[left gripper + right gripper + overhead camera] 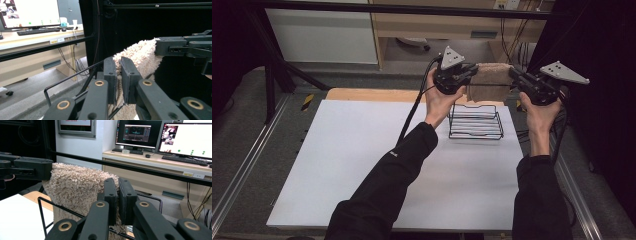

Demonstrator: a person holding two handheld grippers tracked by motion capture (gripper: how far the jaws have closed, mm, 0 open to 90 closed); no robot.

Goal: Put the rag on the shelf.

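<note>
A beige fluffy towel (490, 81) hangs stretched between my two grippers, held up above the far part of the table. My left gripper (473, 73) is shut on the towel's left top corner; in the left gripper view the black jaws pinch the towel (140, 57) at my left gripper (119, 80). My right gripper (513, 75) is shut on the right top corner, and its own view shows my right gripper (118, 200) clamping the towel (75, 185). A black wire basket (475, 121) stands on the white table (362, 160) right below the towel.
A wooden strip (372, 94) runs along the table's far edge. Metal rails (242, 165) flank the table on both sides. Desks with monitors (186, 137) and a keyboard (37, 31) stand beyond a black frame bar (402, 8).
</note>
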